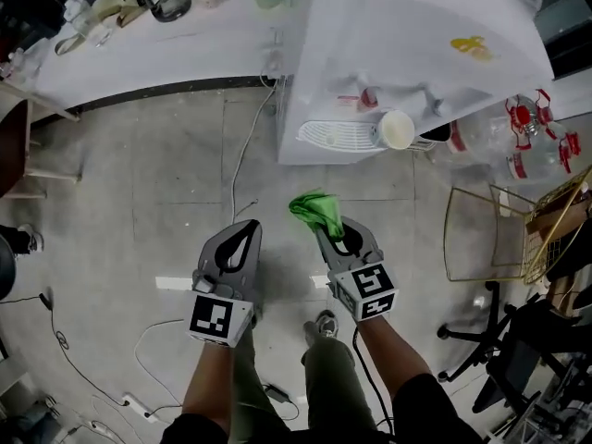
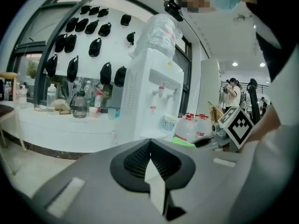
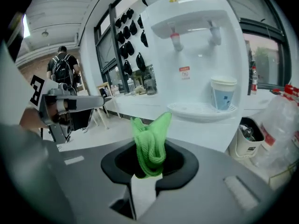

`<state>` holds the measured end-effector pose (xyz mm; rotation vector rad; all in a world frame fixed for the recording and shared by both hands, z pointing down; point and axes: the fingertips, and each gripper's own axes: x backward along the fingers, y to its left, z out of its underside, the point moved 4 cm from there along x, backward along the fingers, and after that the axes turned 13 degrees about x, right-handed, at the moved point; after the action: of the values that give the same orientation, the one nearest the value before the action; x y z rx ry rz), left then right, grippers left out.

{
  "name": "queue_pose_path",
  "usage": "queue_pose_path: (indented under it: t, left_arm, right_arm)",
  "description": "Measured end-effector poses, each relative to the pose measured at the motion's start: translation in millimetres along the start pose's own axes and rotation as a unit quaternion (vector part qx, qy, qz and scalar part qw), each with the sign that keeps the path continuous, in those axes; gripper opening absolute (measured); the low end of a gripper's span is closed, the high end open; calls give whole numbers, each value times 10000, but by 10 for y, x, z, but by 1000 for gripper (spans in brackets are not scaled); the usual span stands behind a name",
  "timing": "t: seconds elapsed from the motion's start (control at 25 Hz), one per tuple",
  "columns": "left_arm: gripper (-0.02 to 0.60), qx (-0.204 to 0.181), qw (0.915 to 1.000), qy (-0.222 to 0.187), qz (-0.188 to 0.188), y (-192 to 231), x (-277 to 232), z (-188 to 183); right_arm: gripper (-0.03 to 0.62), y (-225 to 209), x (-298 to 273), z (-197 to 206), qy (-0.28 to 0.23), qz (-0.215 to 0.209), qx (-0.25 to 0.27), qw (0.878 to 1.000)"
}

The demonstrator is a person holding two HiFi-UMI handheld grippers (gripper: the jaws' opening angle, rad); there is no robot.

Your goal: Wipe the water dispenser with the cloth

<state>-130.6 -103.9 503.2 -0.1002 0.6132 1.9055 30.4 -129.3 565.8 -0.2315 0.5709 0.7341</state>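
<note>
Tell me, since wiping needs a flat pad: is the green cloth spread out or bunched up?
Bunched up. The green cloth is a crumpled wad pinched in the right gripper.

The matte grey plastic left gripper (image 1: 242, 239) and right gripper (image 1: 340, 240) each carry a black-and-white marker cube (image 1: 220, 317) at six o'clock. The person wears olive trousers (image 1: 326, 377) and a grey shoe (image 1: 326, 323).

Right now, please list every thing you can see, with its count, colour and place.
Water dispenser: one, white, straight ahead.
Cup: one, white, on the dispenser's drip tray.
Cloth: one, green, in the right gripper.
Water bottles: several, clear with red, right of the dispenser.
Counter: one, white, left of the dispenser.
Wire rack: one, gold, on the floor at right.
Left gripper: one, grey, shut and empty.
Right gripper: one, grey, shut on the cloth.
</note>
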Motion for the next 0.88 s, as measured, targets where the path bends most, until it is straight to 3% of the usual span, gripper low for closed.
queue_pose_path:
  t: [0.24, 0.4, 0.56, 0.88]
  left_arm:
    - [2, 169, 9995, -247, 128, 218, -269, 431]
    - [2, -26, 9984, -439, 351, 229, -372, 519]
    - [2, -89, 9983, -355, 442, 186, -446, 513]
    - [2, -258, 9956, -853, 291, 125, -477, 416]
  right_arm:
    - [91, -72, -638, 217, -333, -49, 598, 9976]
    - [91, -205, -1020, 231, -579, -24, 1167, 9915]
    - [91, -284, -1300, 192, -691, -28, 1565, 9853]
    - [91, -527, -1604, 175, -605, 267, 1488, 9867]
